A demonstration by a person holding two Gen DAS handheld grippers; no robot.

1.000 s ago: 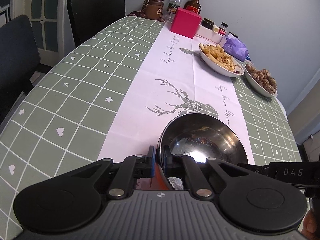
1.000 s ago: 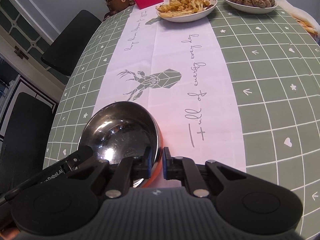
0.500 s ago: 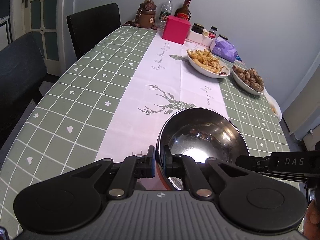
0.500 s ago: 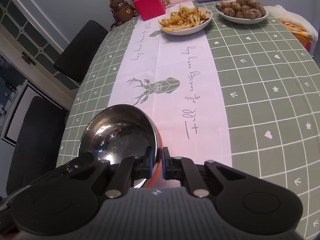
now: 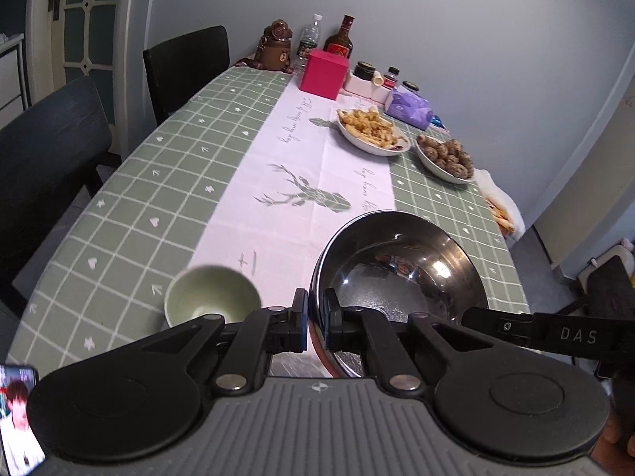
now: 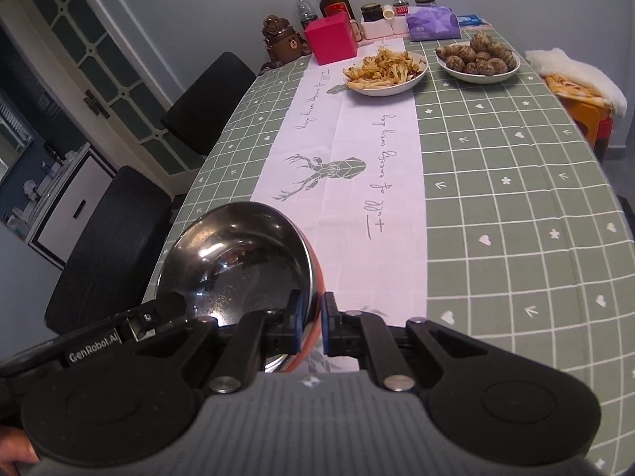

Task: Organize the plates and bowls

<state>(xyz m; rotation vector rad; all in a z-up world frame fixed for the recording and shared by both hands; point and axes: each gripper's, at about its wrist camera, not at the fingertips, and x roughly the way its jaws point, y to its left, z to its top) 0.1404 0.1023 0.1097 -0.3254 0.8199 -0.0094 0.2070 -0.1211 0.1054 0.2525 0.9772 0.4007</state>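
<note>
Two hand-held claws carry one shiny metal bowl (image 5: 401, 269) between them, above the near end of a long counter (image 5: 131, 214) covered in a green checked cloth with a white strip down the middle. The left claw (image 5: 314, 317) is clamped on the bowl's left rim, one finger inside and one outside. The right claw (image 6: 311, 325) is clamped the same way on the opposite rim. Gripping both sides likely keeps the wide, empty bowl level and steady while it is carried.

Just to the left of the metal bowl, a small pale green bowl (image 5: 212, 297) sits upright on the cloth near the counter's edge. It looks a likely partner for stacking, though which goes into which cannot be told.

At the far end stand a plate of fried food (image 6: 385, 69) and a plate of brown round roots (image 6: 478, 59), side by side. Behind them are a pink box (image 6: 331, 37), bottles and jars. Dark chairs (image 5: 186, 67) line the left side.
</note>
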